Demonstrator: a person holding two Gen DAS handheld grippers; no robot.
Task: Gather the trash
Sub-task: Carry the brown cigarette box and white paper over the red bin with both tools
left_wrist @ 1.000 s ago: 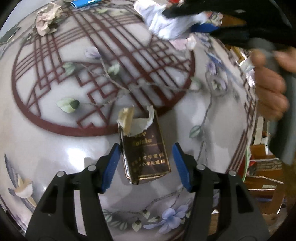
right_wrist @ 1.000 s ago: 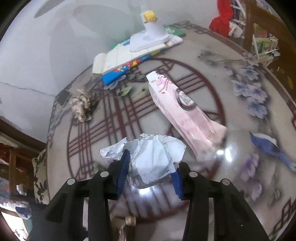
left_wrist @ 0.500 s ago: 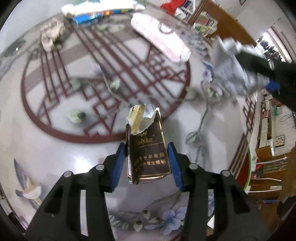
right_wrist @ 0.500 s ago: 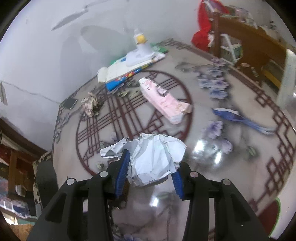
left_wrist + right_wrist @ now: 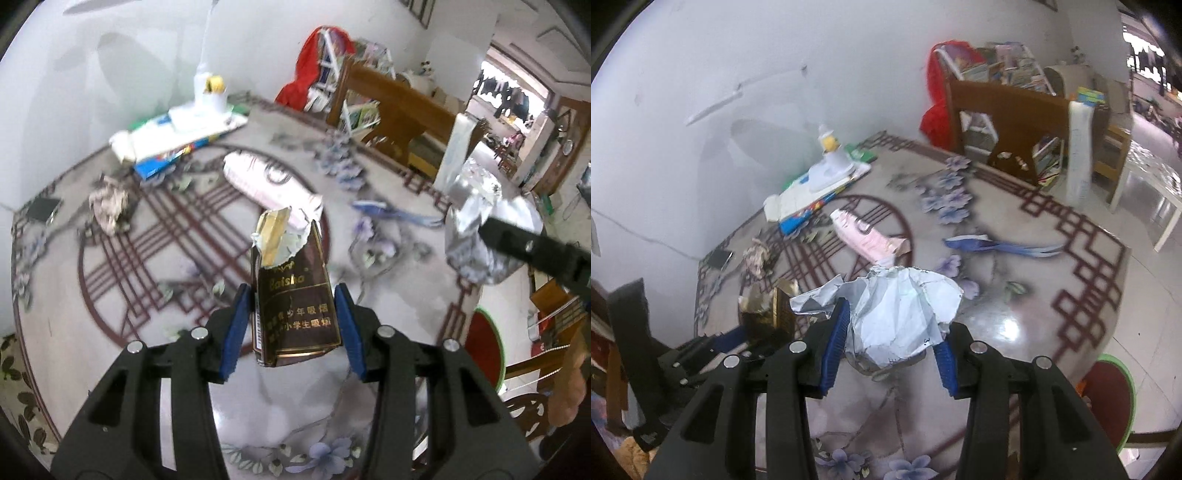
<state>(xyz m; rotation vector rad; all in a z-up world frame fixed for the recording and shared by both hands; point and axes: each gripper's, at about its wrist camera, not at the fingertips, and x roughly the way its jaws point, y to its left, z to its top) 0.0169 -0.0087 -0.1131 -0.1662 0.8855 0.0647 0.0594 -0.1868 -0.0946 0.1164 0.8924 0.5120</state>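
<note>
Brown cigarette pack [image 5: 295, 295] clamped between left hand-held gripper [image 5: 293, 325] pads.

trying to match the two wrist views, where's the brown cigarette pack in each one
Left wrist view: the brown cigarette pack stands at centre, clamped upright in the left hand-held gripper.
Right wrist view: it sits at lower left, seen edge-on, beside the crumpled white paper.
Shared landmark: the pink carton lying on the table.
</note>
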